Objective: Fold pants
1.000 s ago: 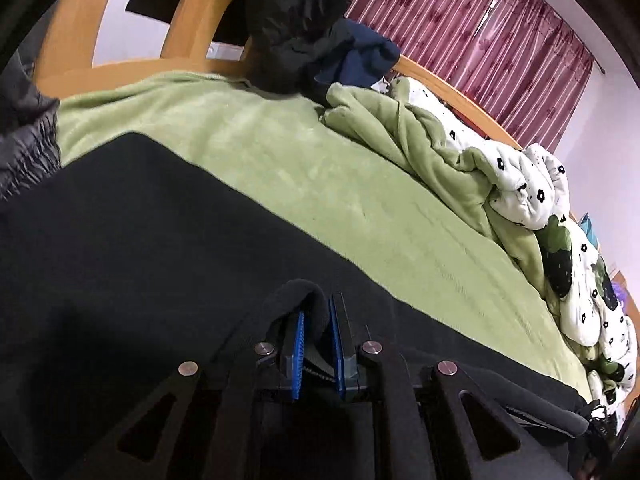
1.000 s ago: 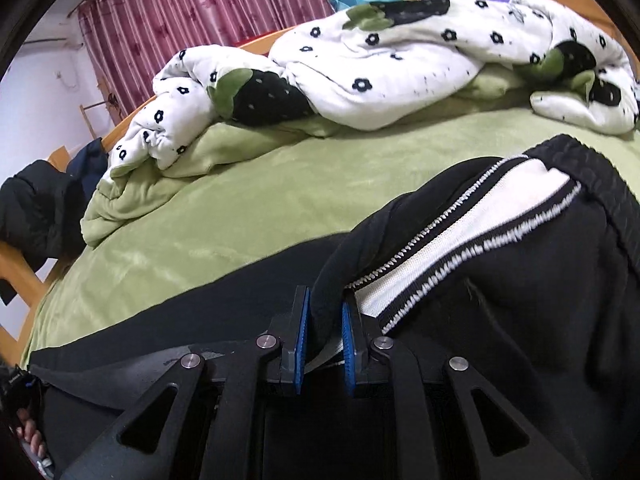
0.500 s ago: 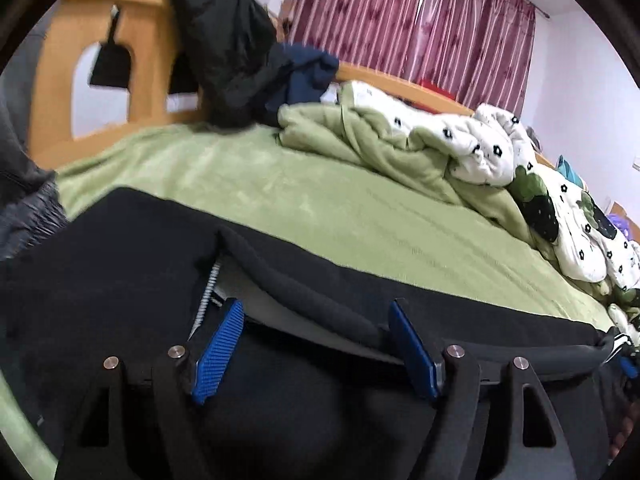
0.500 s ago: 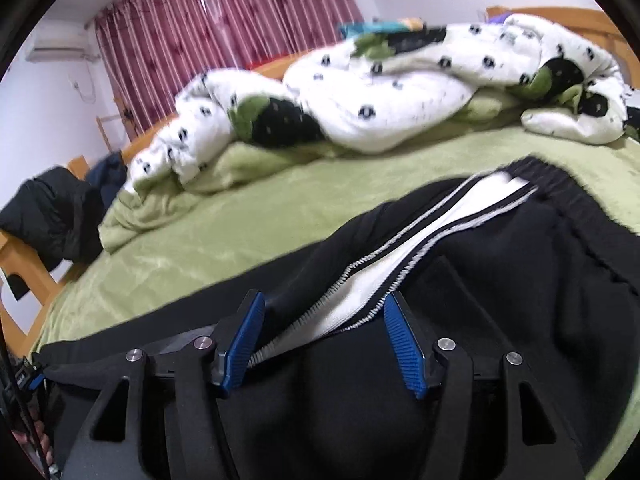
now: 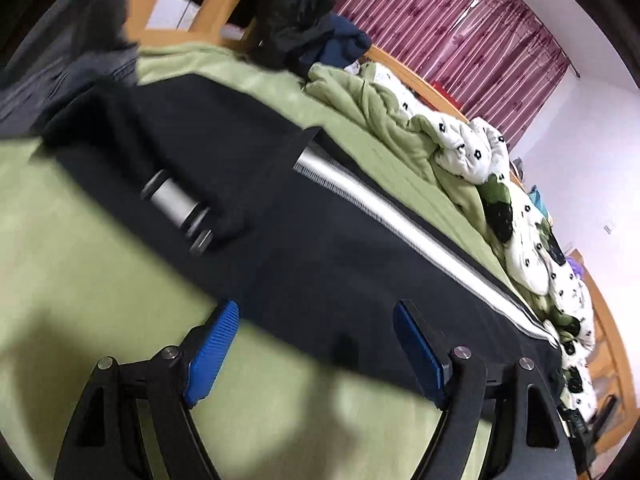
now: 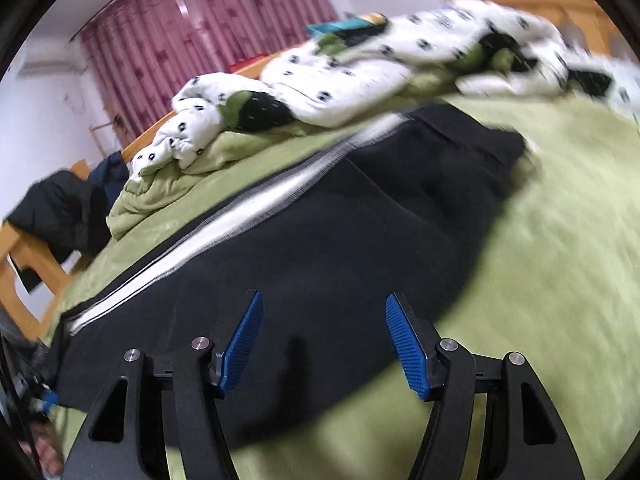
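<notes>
Green bed cover [image 5: 100, 288] spans both views; motion blur in each. Crumpled white quilt with black flower print [image 6: 360, 68] heaped along the far side of the bed, maroon curtains [image 5: 452, 28] behind it. Black pants [image 5: 312, 240] lie flat and lengthwise on the cover, folded leg over leg, white side stripe [image 6: 224, 228] running along the far edge, cuff end toward the wooden bed frame [image 5: 224, 4]. Dark jacket [image 6: 60, 212] draped on that frame. Left gripper [image 5: 316, 350] above the near pants edge, jaws spread wide, nothing between them. Right gripper [image 6: 324, 340] likewise wide apart and empty, over the near pants edge.
</notes>
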A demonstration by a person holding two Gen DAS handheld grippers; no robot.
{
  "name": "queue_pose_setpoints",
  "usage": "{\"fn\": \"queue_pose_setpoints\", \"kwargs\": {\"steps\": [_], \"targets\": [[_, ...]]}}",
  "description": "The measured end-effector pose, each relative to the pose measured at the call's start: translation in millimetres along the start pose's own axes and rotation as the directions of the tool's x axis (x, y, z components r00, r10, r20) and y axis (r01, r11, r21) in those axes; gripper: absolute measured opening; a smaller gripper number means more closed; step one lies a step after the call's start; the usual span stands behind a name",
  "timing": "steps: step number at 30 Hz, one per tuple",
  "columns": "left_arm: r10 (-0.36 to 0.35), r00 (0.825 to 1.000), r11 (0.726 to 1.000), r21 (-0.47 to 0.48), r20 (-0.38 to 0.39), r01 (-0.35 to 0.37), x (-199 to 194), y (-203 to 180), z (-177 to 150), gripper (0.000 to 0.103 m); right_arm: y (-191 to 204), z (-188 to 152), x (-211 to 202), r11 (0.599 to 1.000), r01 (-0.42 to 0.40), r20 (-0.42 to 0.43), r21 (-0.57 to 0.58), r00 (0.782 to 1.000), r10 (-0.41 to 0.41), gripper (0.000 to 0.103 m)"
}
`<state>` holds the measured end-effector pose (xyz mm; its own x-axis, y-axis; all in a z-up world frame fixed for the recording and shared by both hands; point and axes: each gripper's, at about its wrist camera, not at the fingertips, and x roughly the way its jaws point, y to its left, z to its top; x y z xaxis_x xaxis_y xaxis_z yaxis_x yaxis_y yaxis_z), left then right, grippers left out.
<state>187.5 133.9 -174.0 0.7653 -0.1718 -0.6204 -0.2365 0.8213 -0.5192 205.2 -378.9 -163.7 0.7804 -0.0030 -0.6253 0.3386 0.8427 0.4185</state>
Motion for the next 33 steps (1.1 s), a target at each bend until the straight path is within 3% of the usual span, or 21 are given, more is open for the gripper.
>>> {"fn": "queue_pose_setpoints", "kwargs": {"steps": [4, 7, 12, 17, 19, 21, 25, 28, 29, 31, 33], "targets": [[-0.03, 0.999, 1.0, -0.001, -0.032, 0.03, -14.0, 9.5, -15.5, 0.078, -35.9, -8.6, -15.2, 0.993, -0.068, -0.062, 0.094, 0.995, 0.074, 0.063], [0.014, 0.998, 1.0, 0.015, -0.061, -0.013, -6.1, 4.9, -12.1, 0.078, -46.4, -5.2, -18.1, 0.991, -0.081, -0.076, 0.108, 0.993, 0.089, 0.063], [0.093, 0.991, 0.994, 0.062, -0.095, -0.087, 20.6, -14.0, 4.5, 0.076, -32.0, 7.8, -2.0, 0.999, -0.049, -0.133, 0.002, 0.99, 0.049, 0.063], [0.051, 0.995, 0.999, 0.018, -0.089, -0.049, 45.2, -14.5, 24.5, 0.076, -25.1, 26.7, 28.3, 0.998, -0.058, -0.165, -0.025, 0.985, 0.053, 0.063], [0.017, 0.997, 0.999, -0.031, -0.07, -0.019, 53.1, -8.8, 31.8, 0.076, -25.2, 35.8, 45.3, 0.999, -0.051, -0.175, -0.009, 0.983, 0.048, 0.059], [-0.007, 0.999, 0.998, -0.061, -0.042, 0.004, 57.1, -5.1, 35.2, 0.073, -23.8, 44.5, 61.2, 1.0, -0.03, -0.17, -0.008, 0.985, 0.029, 0.043], [-0.031, 0.999, 0.996, -0.086, -0.032, 0.028, 62.5, -0.3, 38.7, 0.058, -27.1, 57.5, 83.3, 0.998, -0.061, -0.182, 0.027, 0.981, 0.065, 0.036], [-0.041, 0.998, 0.991, -0.125, -0.043, 0.035, 67.3, 9.0, 40.6, 0.03, -29.0, 63.3, 92.9, 0.995, -0.087, -0.182, 0.054, 0.979, 0.095, 0.028], [-0.079, 0.995, 0.986, -0.15, -0.053, 0.07, 68.3, 13.9, 40.6, 0.02, -29.4, 63.4, 92.7, 0.994, -0.094, -0.181, 0.057, 0.978, 0.103, 0.023], [-0.112, 0.992, 0.98, -0.174, -0.061, 0.1, 68.0, 17.9, 38.8, 0.016, -29.0, 61.5, 84.3, 0.993, -0.098, -0.148, 0.059, 0.983, 0.106, 0.017], [-0.095, 0.994, 0.985, -0.15, -0.054, 0.086, 63.2, 13.7, 36.4, 0.013, -27.9, 58.9, 73.1, 0.995, -0.093, -0.119, 0.048, 0.988, 0.098, 0.014]]}}
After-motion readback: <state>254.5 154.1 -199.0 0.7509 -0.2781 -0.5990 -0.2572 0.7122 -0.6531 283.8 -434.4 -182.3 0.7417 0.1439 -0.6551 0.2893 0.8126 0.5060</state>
